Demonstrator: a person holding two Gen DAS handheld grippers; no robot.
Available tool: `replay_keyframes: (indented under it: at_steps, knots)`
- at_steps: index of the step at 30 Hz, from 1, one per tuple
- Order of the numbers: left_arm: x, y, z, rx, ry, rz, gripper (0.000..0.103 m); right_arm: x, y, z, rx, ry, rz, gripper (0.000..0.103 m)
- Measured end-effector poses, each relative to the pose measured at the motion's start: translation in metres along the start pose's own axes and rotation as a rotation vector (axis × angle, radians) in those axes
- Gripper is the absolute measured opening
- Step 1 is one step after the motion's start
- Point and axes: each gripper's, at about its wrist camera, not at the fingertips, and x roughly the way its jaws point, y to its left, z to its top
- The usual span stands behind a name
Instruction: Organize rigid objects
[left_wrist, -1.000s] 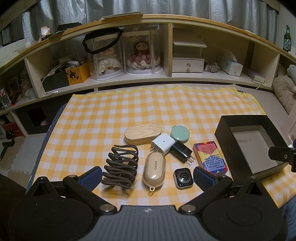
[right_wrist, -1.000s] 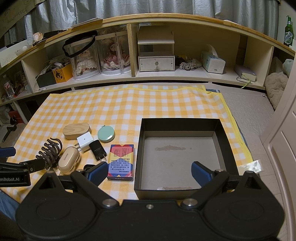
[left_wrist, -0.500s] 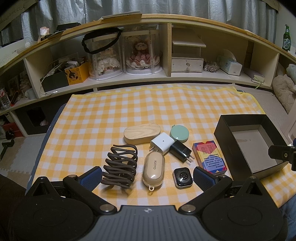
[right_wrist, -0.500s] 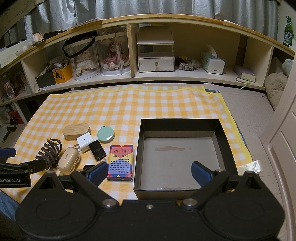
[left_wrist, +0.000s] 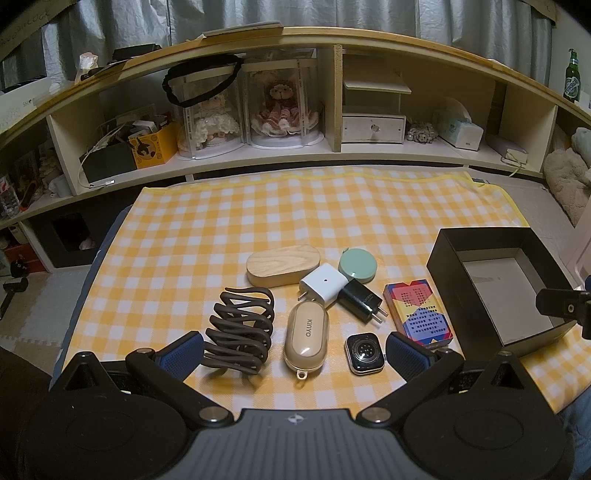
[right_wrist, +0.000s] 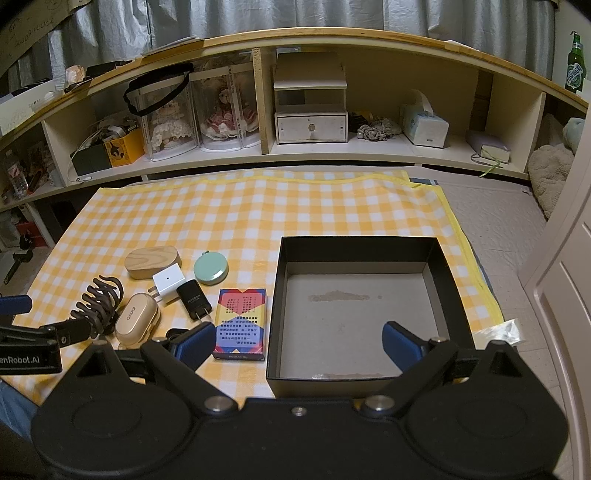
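Both claws spread wide, empty; nothing has shifted over the last second, so sorting has not begun. Left claw (left_wrist: 293, 350) hovers over beige case (left_wrist: 306, 334); black box (right_wrist: 360, 310) lies under right claw (right_wrist: 299, 341).

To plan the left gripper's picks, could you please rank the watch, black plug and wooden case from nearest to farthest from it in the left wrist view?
From the left gripper:
1. Watch, beside its right finger.
2. Black plug, mid-cluster, right.
3. Wooden case, at the back.

The left gripper (left_wrist: 293, 356) sits slightly farther forward over the surface, the brown hair claw (left_wrist: 240, 334) a little lower in view.
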Motion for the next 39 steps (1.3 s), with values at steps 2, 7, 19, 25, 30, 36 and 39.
replay_keyframes:
  at_steps: [2, 7, 19, 25, 30, 36, 39]
  knots:
    - [0.000, 0.000, 0.000, 0.000, 0.000, 0.000, 0.103, 0.000, 0.000, 0.000, 0.000, 0.000, 0.000, 0.097]
    - [0.000, 0.000, 0.001, -0.001, 0.000, 0.001, 0.103, 0.000, 0.000, 0.000, 0.000, -0.001, 0.000, 0.097]
    - [0.000, 0.000, 0.000, -0.003, 0.001, 0.002, 0.103, 0.000, 0.000, 0.000, 0.000, -0.001, -0.001, 0.098]
    - [0.000, 0.000, 0.001, -0.003, 0.000, 0.002, 0.103, -0.001, 0.000, 0.001, 0.000, -0.004, 0.000, 0.098]
    - [0.001, -0.002, 0.000, -0.003, -0.003, 0.004, 0.103, -0.006, -0.005, 0.006, 0.002, -0.039, -0.013, 0.098]
    - [-0.005, -0.006, 0.003, 0.016, -0.050, -0.005, 0.103, -0.001, -0.027, 0.018, 0.027, -0.080, -0.052, 0.101]
    - [-0.006, -0.005, 0.005, 0.023, -0.077, -0.001, 0.103, 0.009, -0.043, 0.026, 0.044, -0.081, -0.085, 0.099]
